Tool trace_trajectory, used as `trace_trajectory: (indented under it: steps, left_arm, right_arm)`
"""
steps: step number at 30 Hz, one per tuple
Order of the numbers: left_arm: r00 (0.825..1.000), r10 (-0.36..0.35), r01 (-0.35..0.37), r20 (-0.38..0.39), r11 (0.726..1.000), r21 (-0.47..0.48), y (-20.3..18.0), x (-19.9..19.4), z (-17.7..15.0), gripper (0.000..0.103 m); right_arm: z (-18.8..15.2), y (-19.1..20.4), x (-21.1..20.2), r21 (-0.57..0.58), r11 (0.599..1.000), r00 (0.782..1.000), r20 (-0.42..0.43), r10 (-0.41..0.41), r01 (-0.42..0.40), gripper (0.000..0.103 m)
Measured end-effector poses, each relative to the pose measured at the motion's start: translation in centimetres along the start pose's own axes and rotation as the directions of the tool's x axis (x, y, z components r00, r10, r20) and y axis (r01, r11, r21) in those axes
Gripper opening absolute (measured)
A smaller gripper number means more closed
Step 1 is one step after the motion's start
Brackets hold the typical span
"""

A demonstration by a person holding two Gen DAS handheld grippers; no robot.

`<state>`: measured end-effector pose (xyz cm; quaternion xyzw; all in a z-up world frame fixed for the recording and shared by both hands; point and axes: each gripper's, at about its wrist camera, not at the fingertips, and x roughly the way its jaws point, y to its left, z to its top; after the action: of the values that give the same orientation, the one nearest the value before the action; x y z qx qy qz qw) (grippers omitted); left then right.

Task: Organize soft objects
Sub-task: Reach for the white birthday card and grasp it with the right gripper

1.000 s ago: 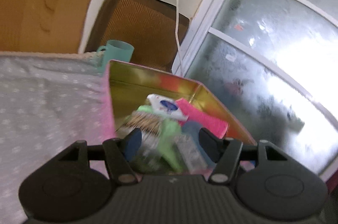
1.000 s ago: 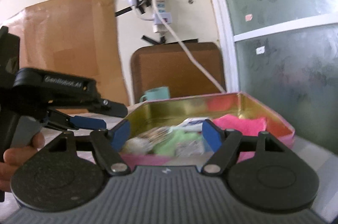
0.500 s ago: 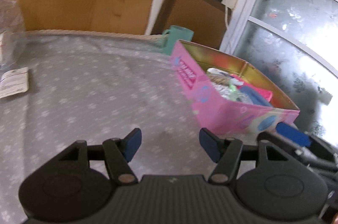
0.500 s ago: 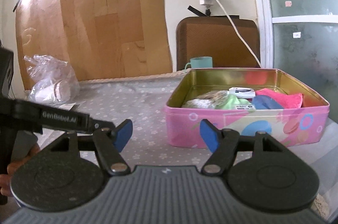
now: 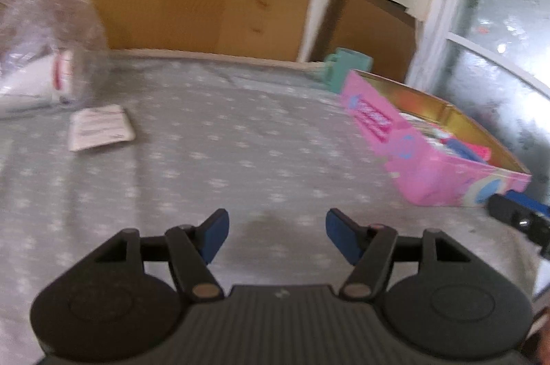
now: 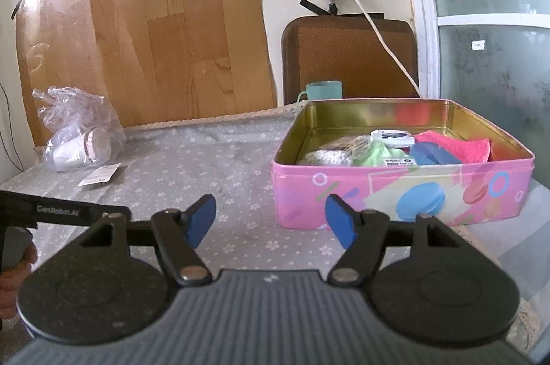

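Pink tin [image 6: 402, 189] stands ahead and to the right of the right gripper [image 6: 271, 220], just past its right fingertip, near the table's right edge. Soft things fill the tin's near half: a white knit piece [image 6: 326, 156], a green cloth [image 6: 374, 153], a blue pad [image 6: 431, 154] and a pink cloth [image 6: 457, 143], with a small white packet [image 6: 392, 138] behind them. Both right jaws are spread wide, with nothing between them.

Bare grey cloth [image 5: 213, 158] stretches ahead of the left gripper [image 5: 276, 232], whose jaws also stand wide apart and hold nothing. From there the tin [image 5: 422, 158] lies well off to the right, and its contents are too blurred to sort. A clear bag [image 5: 41, 55] sits far ahead on the left, a paper slip [image 5: 99, 127] just beside it. Between bag and tin the cloth is open up to the far edge, where a teal mug [image 6: 323, 89] stands behind the tin's rear left corner.
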<state>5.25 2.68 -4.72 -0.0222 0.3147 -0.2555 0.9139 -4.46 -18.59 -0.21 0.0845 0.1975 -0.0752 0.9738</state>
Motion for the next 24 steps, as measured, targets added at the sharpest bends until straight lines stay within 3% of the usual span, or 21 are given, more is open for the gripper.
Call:
trace_trajectory:
  steps: [8, 12, 14, 16, 19, 21, 24]
  left_arm:
    - [0.988, 0.151, -0.151, 0.023, 0.988, -0.018, 5.0, -1.4, -0.1, 0.064]
    - [0.961, 0.266, -0.264, 0.071, 0.964, -0.043, 8.1, -2.9, 0.2, 0.067]
    - [0.938, 0.335, -0.326, 0.096, 0.94, -0.098, 10.2, -3.9, 0.1, 0.067]
    - [0.913, 0.396, -0.379, 0.099, 0.912, -0.156, 12.1, -4.3, -0.1, 0.067]
    - [0.86, 0.503, -0.478, 0.085, 0.852, -0.212, 14.0, -4.3, -0.5, 0.067]
    - [0.855, 0.51, -0.476, 0.091, 0.843, -0.252, 14.7, -4.7, -0.3, 0.068]
    - [0.849, 0.522, -0.482, 0.082, 0.829, -0.282, 15.5, -4.9, -0.3, 0.068]
  right_arm:
    - [0.2, 1.8, 1.4, -0.021, 1.0, 0.999, -0.036, 0.017, -0.018, 0.073]
    - [1.2, 4.3, 3.9, -0.008, 0.995, 0.992, -0.078, 0.097, -0.098, 0.073]
    - [1.7, 6.3, 5.5, -0.019, 0.988, 0.983, -0.105, 0.149, -0.151, 0.073]
    - [2.4, 9.0, 7.9, -0.031, 0.975, 0.967, -0.141, 0.213, -0.219, 0.073]
    - [3.2, 13.3, 12.0, -0.001, 0.949, 0.93, -0.201, 0.308, -0.314, 0.073]
    - [3.4, 16.6, 15.2, 0.011, 0.93, 0.902, -0.24, 0.36, -0.368, 0.073]
    - [3.5, 21.0, 19.0, -0.026, 0.911, 0.878, -0.277, 0.389, -0.412, 0.077]
